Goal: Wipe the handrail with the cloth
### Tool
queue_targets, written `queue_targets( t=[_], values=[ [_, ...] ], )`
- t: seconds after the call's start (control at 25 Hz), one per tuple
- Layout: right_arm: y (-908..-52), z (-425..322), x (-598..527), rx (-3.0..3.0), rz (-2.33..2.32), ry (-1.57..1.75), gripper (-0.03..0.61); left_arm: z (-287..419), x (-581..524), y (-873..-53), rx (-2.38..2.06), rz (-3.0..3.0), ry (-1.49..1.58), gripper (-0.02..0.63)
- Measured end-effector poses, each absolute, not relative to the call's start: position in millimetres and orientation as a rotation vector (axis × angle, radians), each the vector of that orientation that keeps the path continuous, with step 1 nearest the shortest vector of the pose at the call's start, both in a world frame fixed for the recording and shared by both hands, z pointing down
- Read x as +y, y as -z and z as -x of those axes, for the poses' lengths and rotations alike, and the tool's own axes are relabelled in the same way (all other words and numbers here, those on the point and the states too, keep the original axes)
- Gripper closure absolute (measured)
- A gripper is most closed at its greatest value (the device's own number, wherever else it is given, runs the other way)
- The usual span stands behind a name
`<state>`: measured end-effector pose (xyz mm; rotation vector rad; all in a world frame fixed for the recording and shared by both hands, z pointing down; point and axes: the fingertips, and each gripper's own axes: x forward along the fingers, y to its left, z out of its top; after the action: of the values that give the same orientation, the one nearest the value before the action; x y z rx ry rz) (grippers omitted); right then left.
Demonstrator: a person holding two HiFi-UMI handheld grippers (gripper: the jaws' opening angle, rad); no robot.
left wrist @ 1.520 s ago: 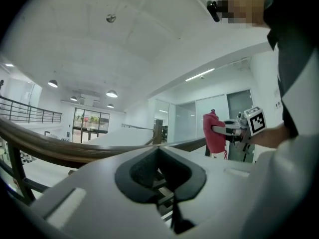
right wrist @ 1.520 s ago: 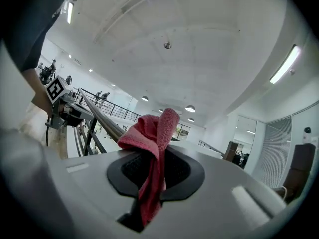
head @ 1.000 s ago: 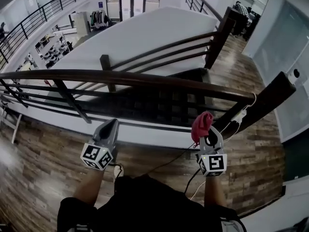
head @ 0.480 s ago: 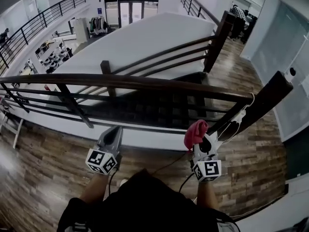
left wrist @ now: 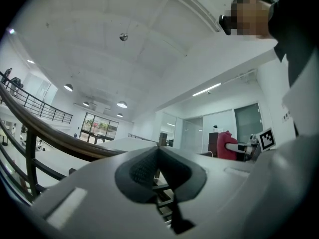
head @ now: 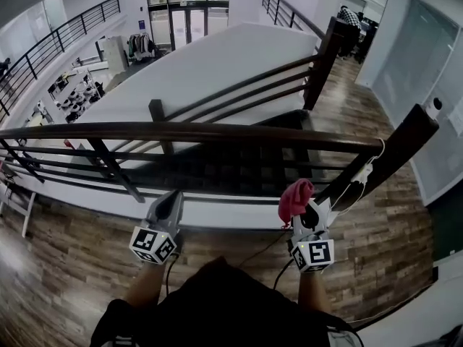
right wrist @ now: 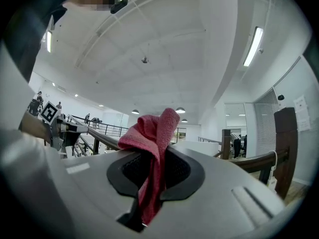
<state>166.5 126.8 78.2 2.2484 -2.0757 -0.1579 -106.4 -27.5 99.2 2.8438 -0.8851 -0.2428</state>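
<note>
A dark wooden handrail runs across the head view from left to a thick post at the right. My right gripper is shut on a red cloth, whose bunched top sticks up between the jaws in the right gripper view. It hangs below and in front of the rail, near the post. My left gripper is shut and holds nothing, its jaws pressed together. It points up toward the rail, short of it.
Dark balusters and lower rails fill the gap under the handrail. A second stair railing slopes away behind. A white cable hangs on the post. Wood plank floor lies underfoot; a drop to a lower level lies beyond the rail.
Both grippers have shifted slightly, the left a little right, the right a little left and up. The cloth stays held in the right gripper. The view tilted.
</note>
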Motion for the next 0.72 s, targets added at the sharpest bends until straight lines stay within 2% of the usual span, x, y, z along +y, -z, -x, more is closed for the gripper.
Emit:
queue_targets(
  t=[0.72],
  values=[
    [-79, -158, 120, -2.049, -2.273, 0.12, 0.532, 110, -39, -100, -0.859, -2.843, 0.268, 0.614]
  ],
)
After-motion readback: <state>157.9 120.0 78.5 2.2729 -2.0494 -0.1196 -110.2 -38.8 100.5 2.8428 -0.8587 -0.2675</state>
